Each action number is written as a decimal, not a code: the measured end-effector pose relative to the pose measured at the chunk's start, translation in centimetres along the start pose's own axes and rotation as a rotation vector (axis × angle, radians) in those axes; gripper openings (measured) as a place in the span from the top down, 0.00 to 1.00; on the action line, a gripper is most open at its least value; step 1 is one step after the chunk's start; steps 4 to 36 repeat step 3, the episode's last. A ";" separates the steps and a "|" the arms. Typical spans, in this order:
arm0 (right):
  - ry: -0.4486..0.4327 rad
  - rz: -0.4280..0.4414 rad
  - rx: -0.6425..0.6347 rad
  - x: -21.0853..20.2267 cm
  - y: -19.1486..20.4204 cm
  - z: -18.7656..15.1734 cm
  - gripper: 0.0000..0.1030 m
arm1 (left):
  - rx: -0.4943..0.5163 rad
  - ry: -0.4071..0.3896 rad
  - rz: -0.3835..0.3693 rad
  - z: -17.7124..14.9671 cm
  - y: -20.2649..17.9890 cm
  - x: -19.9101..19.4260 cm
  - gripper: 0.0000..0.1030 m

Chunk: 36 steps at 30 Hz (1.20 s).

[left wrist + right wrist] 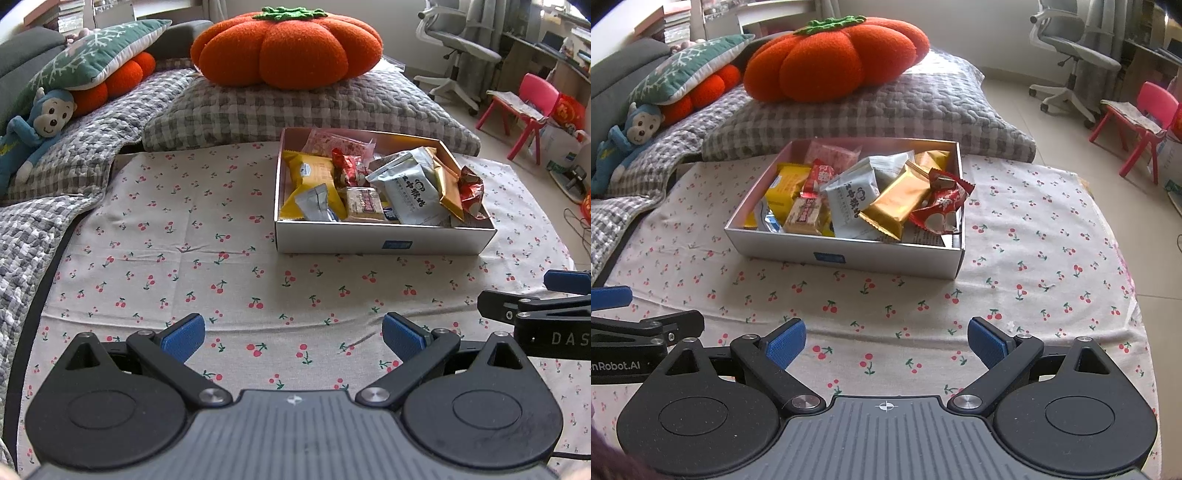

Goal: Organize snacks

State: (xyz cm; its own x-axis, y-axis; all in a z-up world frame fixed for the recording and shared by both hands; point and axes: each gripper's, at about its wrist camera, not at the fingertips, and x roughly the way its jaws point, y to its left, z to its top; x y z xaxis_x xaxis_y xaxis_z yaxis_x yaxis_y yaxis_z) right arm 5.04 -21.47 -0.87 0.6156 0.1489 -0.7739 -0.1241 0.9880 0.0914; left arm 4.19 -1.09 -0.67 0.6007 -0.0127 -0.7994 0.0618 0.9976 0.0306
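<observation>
Both grippers, left gripper (293, 338) and right gripper (886, 341), hang spread wide and empty over my near edge of the tablecloth (184, 240). Ahead, toward its far edge, sits the box (849, 254), snacks (849, 199) piled inside, nearer my right gripper.

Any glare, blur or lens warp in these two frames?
Left wrist view: strong fisheye bend at the edges, dark corners; the snack box is sharp, and window light washes out the top. Right wrist view: same warp; bright patch on the checked pillow; the gold wrapper shines; no motion blur.
</observation>
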 end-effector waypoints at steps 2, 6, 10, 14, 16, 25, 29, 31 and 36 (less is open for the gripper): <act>0.000 0.001 -0.002 0.0 0.1 0.0 0.07 | 0.005 0.000 0.002 0.0 0.0 0.0 0.01; 0.000 0.001 -0.003 0.1 0.1 0.0 0.07 | 0.007 0.003 -0.004 0.0 0.0 0.1 0.01; 0.000 0.001 -0.003 0.1 0.1 0.0 0.07 | 0.007 0.003 -0.004 0.0 0.0 0.1 0.01; 0.000 0.001 -0.003 0.1 0.1 0.0 0.07 | 0.007 0.003 -0.004 0.0 0.0 0.1 0.01; 0.000 0.001 -0.003 0.1 0.1 0.0 0.07 | 0.007 0.003 -0.004 0.0 0.0 0.1 0.01; 0.000 0.001 -0.003 0.1 0.1 0.0 0.07 | 0.007 0.003 -0.004 0.0 0.0 0.1 0.01; 0.000 0.001 -0.003 0.1 0.1 0.0 0.07 | 0.007 0.003 -0.004 0.0 0.0 0.1 0.01; 0.000 0.001 -0.003 0.1 0.1 0.0 0.07 | 0.007 0.003 -0.004 0.0 0.0 0.1 0.01; 0.000 0.001 -0.003 0.1 0.1 0.0 0.07 | 0.007 0.003 -0.004 0.0 0.0 0.1 0.01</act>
